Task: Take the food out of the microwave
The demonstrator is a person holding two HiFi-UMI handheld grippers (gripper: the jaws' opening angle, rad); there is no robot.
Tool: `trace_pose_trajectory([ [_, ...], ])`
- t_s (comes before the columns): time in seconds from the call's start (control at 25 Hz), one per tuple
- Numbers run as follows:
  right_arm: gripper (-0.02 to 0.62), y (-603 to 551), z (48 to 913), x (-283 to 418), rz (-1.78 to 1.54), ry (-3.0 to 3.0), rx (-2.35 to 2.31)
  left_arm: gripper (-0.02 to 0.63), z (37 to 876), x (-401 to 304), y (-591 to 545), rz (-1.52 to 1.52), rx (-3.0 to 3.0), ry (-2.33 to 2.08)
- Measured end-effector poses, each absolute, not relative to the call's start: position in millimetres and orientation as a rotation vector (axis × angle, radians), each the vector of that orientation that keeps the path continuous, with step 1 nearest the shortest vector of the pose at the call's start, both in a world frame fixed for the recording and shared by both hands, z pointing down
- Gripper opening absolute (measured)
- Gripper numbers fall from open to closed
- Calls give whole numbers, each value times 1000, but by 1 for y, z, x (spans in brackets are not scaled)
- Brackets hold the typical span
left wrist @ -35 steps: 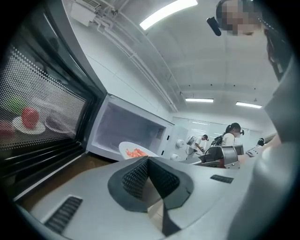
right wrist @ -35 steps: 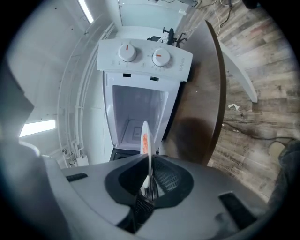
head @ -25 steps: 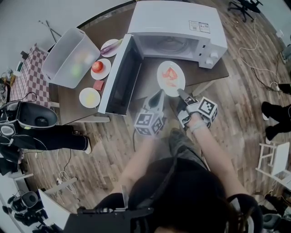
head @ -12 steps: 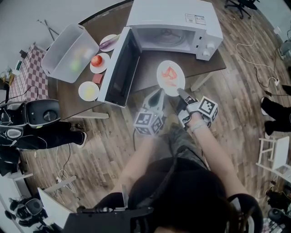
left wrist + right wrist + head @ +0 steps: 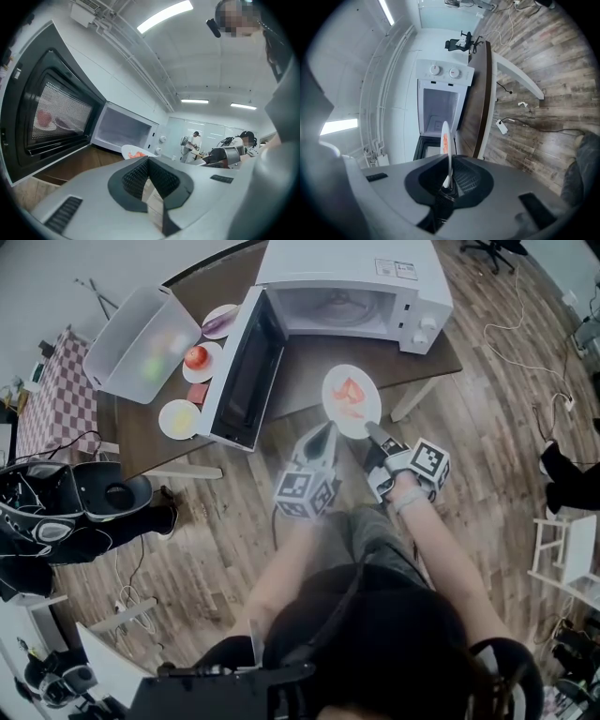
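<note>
The white microwave [image 5: 352,282] stands on the dark table [image 5: 309,381], its door [image 5: 239,371] swung wide open to the left and its cavity [image 5: 337,310] showing nothing inside. A white plate with red food [image 5: 351,399] hangs level over the table's front edge, out of the oven. My right gripper [image 5: 373,435] is shut on the plate's near rim; in the right gripper view the plate [image 5: 446,138] runs edge-on between the pads. My left gripper [image 5: 323,432] sits just left of the plate, shut and holding nothing [image 5: 149,161]. The plate [image 5: 136,152] shows beyond its jaws.
Left of the door a clear plastic bin [image 5: 141,343] lies tilted on the table, beside small plates with a tomato [image 5: 197,360], yellow food [image 5: 180,418] and purple food [image 5: 222,322]. Black equipment [image 5: 56,512] sits on the wooden floor at left, a white stool [image 5: 562,559] at right.
Both grippers and the plate have drawn back from the microwave toward the person; the oven and table now sit farther off. Both grips are unchanged.
</note>
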State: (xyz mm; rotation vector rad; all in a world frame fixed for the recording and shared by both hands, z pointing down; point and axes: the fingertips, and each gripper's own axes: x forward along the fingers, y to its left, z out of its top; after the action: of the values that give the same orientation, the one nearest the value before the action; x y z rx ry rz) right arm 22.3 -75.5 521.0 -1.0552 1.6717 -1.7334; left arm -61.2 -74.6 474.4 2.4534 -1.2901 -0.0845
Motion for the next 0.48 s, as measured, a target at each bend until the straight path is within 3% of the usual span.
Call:
trace_pose_trajectory([
  [0.48,25,-68,514,29,-1752,1714,-1022,2,470,-54,-63,-104,2429,-1348],
])
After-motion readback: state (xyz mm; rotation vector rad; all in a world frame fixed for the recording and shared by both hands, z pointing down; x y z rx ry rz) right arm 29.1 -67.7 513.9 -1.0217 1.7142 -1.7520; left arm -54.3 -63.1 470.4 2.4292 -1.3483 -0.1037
